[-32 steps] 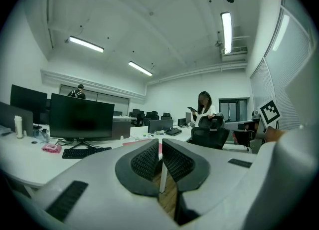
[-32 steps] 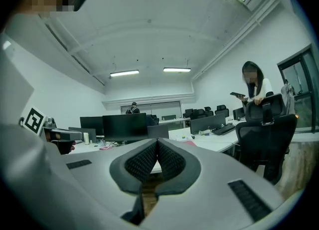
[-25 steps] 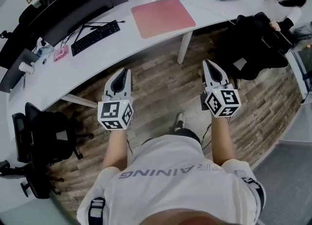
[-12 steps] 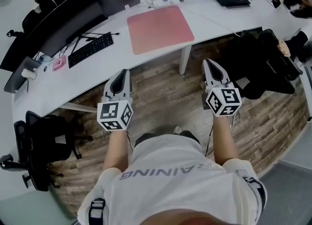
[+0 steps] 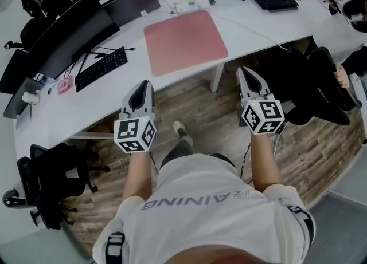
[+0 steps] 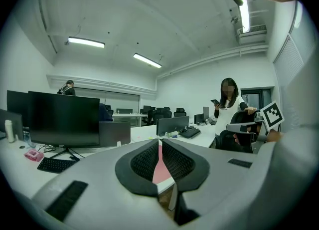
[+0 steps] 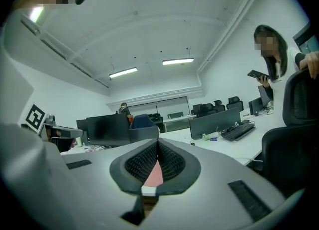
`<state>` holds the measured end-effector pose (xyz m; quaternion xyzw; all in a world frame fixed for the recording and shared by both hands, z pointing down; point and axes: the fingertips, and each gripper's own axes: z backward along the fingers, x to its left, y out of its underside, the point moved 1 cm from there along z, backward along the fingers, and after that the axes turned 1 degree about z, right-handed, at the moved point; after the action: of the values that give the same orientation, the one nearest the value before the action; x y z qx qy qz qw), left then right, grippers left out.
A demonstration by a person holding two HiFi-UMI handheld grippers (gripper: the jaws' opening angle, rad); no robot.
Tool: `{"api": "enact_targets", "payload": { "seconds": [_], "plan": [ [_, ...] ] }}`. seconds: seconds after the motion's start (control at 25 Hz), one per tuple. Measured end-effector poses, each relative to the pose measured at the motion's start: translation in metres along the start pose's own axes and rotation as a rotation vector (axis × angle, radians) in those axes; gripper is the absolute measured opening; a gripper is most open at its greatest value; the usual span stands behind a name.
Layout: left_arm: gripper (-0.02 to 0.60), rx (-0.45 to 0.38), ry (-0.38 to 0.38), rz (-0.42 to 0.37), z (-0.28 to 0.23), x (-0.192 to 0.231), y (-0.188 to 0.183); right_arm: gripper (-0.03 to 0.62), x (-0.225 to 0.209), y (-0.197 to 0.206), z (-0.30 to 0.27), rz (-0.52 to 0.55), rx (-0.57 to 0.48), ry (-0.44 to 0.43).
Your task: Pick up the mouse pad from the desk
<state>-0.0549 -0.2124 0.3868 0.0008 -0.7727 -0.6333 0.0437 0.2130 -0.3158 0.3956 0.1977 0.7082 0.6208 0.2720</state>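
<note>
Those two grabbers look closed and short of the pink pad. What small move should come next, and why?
Probably bring the right gripper forward to the mouse pad, opening its fingers on the way. Both it and the left gripper are shut and empty over the floor, short of the desk, where the pad lies flat near the front edge.

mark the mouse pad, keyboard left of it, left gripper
mouse pad [image 5: 184,42], head view, middle of pink top
keyboard [image 5: 101,69], head view, middle of keys
left gripper [image 5: 144,83], head view, tip of shut jaws

Bright, even light falls from the ceiling strip lights [image 6: 86,42]; shadows are soft, edges bend fisheye-round, corners go black.
</note>
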Motion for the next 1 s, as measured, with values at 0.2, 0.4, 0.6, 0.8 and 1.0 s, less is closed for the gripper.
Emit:
{"api": "enact_targets", "payload": {
  "seconds": [0.2,0.4,0.6,0.8,1.0],
  "plan": [
    [0.044,-0.007,0.019,0.03,-0.05,0.036,-0.003,0.021,-0.005,-0.008,-0.051,0.038,0.014,0.028],
    [0.044,-0.012,0.031,0.05,-0.098,0.091,-0.017,0.021,0.005,-0.026,-0.123,0.079,0.041,0.048],
    [0.044,-0.001,0.004,0.076,-0.132,0.157,-0.014,0.021,0.028,-0.026,-0.192,0.132,0.088,0.043],
    [0.044,0.041,-0.001,0.107,-0.16,0.199,0.002,0.021,0.041,-0.015,-0.242,0.144,0.125,0.043],
    [0.044,0.074,0.021,0.129,-0.186,0.205,0.011,0.021,0.026,0.001,-0.266,0.135,0.176,0.062]
  ]
}}
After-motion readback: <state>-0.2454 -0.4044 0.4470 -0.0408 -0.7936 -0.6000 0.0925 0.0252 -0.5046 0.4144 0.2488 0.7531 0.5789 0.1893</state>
